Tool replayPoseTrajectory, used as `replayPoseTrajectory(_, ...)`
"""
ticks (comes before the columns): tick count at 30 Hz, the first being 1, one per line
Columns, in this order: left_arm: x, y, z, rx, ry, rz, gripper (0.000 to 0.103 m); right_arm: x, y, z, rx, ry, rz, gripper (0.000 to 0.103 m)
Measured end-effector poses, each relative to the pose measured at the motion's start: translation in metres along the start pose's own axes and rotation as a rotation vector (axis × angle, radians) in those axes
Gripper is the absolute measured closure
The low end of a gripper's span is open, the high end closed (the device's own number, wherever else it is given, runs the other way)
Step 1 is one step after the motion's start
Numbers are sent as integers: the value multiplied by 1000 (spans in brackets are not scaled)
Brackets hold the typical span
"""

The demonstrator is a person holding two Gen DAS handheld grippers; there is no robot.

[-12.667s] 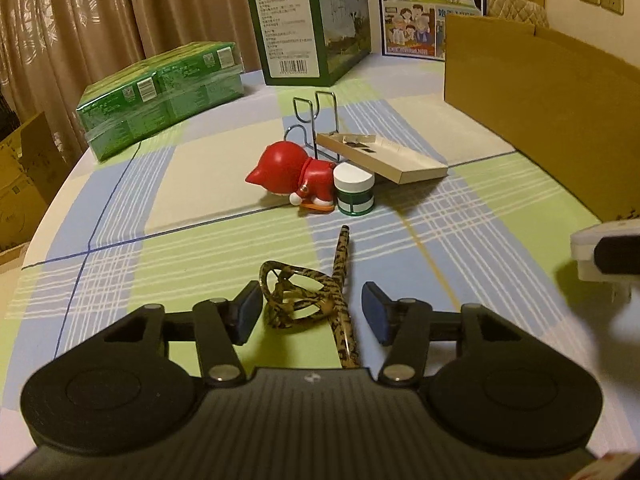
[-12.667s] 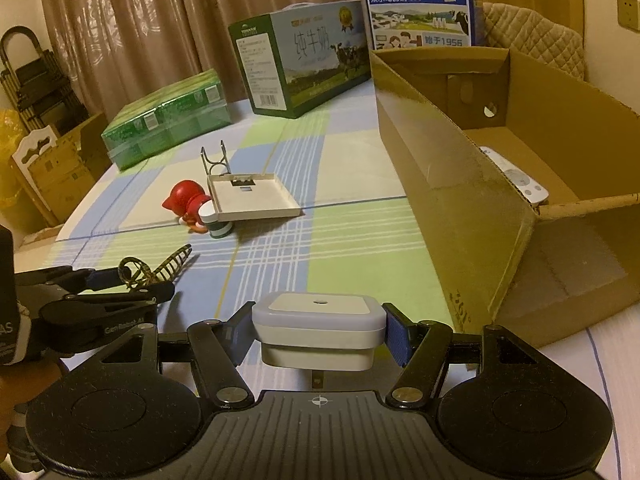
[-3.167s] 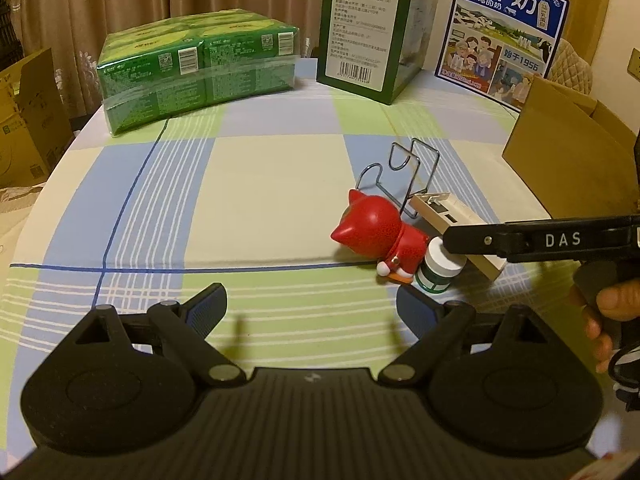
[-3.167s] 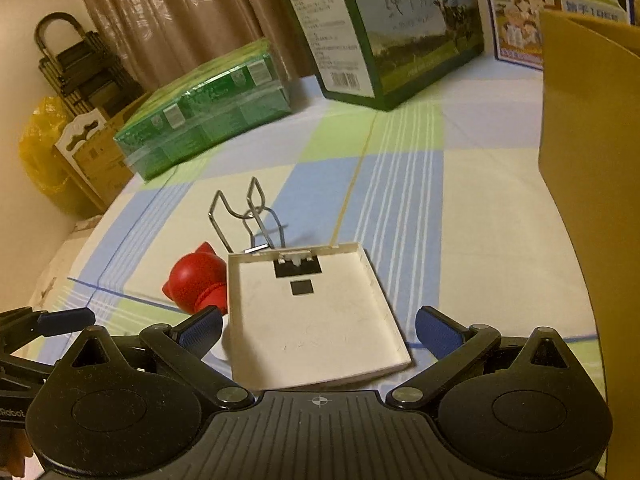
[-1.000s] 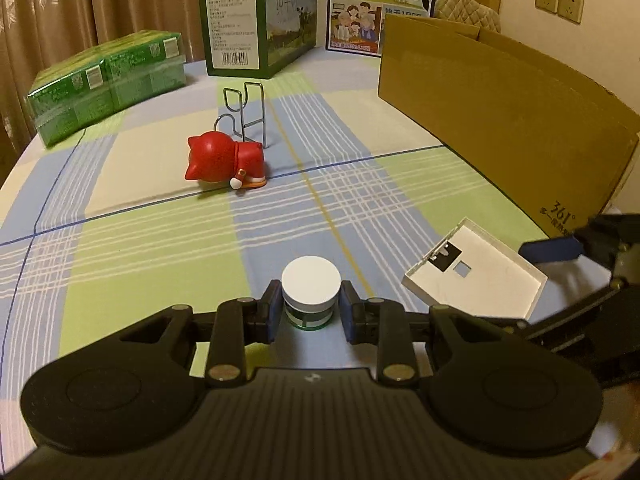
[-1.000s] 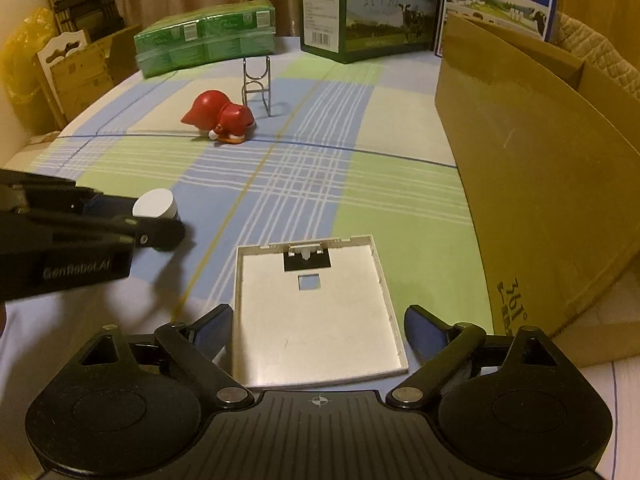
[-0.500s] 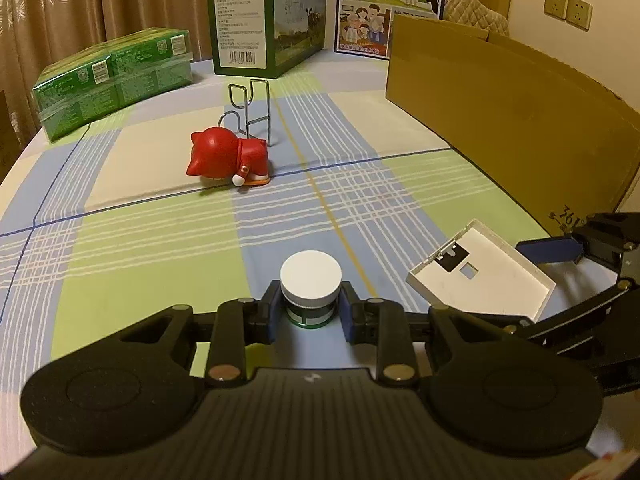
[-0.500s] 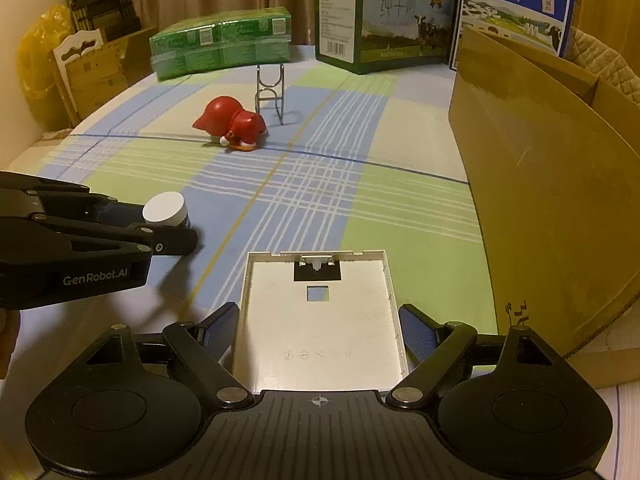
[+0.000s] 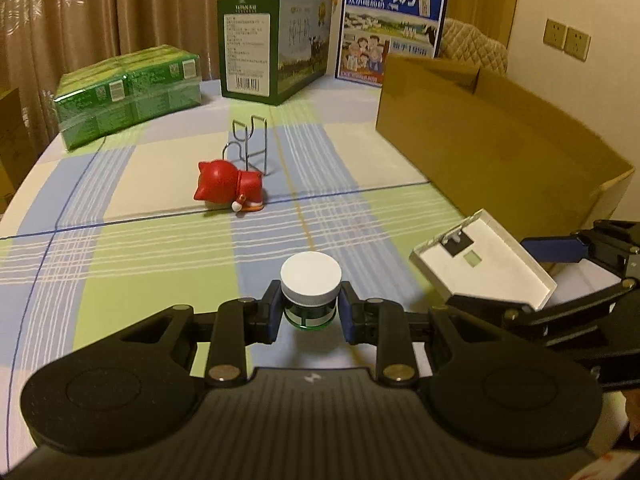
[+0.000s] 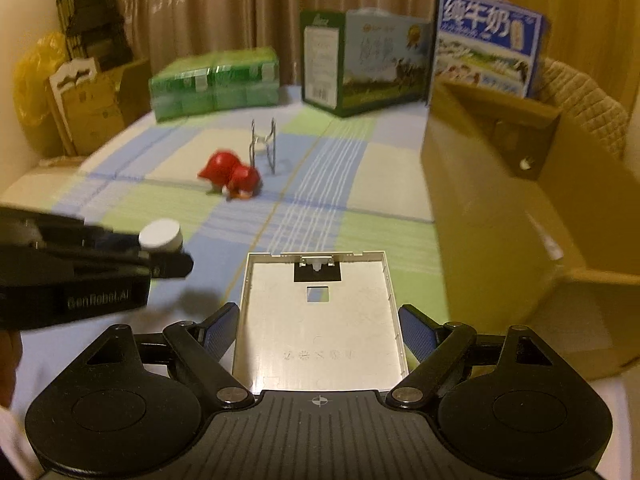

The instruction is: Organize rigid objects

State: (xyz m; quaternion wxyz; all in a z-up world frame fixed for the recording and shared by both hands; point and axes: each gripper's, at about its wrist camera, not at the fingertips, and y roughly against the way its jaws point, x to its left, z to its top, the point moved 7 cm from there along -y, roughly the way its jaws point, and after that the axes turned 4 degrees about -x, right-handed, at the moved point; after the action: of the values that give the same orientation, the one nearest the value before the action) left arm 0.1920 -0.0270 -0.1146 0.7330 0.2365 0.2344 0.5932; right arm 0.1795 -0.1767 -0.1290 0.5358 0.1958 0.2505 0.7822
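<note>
My left gripper (image 9: 310, 314) is shut on a small green jar with a white lid (image 9: 311, 286) and holds it above the table; the jar also shows in the right wrist view (image 10: 161, 236). My right gripper (image 10: 319, 330) is shut on a flat white square panel (image 10: 318, 320) and holds it lifted beside the open cardboard box (image 10: 520, 216); the panel shows tilted in the left wrist view (image 9: 480, 266). A red cat figurine (image 9: 228, 186) lies on its side mid-table, in front of a wire stand (image 9: 250, 144).
The plaid tablecloth (image 9: 120, 264) covers the table. A green shrink-wrapped pack (image 9: 128, 92), a green milk carton box (image 9: 272, 64) and a blue milk box (image 9: 392, 36) stand at the far edge. The cardboard box (image 9: 492, 164) fills the right side.
Both grippers have risen with their loads and moved toward the cardboard box. The white panel is held higher and tilted. The red figurine and wire stand have not moved.
</note>
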Motion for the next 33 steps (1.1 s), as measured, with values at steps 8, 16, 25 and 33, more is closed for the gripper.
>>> replayPoseTrajectory(8,-23,52,19,-31,14,10,79,-13,66,23,-85,-33,-41,21)
replayPoseTrajectory(16,-52,86,30,-50,-3,-1,79,-40,116,30,-134,-100,-71,21)
replayPoseTrajectory(25,-95,101,39,-72,-56,-56,79,-74,152,27,-167,-157,-120,21)
replayPoseTrajectory(33,-121,98,41,-69,-83,-97,79,-110,167,18,-174,-212,-171,21)
